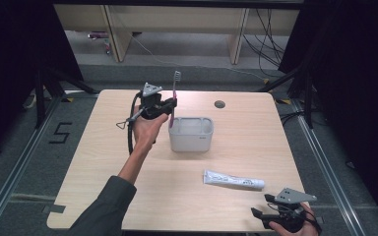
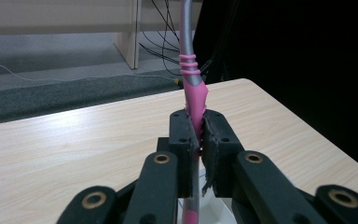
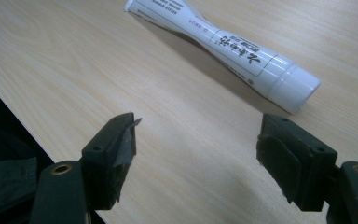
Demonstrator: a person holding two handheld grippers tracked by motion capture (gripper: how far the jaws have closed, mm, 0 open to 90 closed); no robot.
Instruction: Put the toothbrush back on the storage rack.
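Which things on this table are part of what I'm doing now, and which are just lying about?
In the job:
- toothbrush, upright, clamped in the left gripper
- white holder box beside it
- toothpaste tube, lying near the open right gripper

Lying about:
- cables on the floor
- round table hole

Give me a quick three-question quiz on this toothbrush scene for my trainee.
1. True or false: the left claw is shut on the pink and grey toothbrush.
2. Where does the white toothpaste tube lie? A) inside the holder B) flat on the table C) in the right claw
3. Fill in: the toothbrush stands upright, bristles up, at the left edge of the light grey plastic ____.

Key
1. True.
2. B: it lies on the pale wooden table, ahead of the open right claw.
3. Holder.
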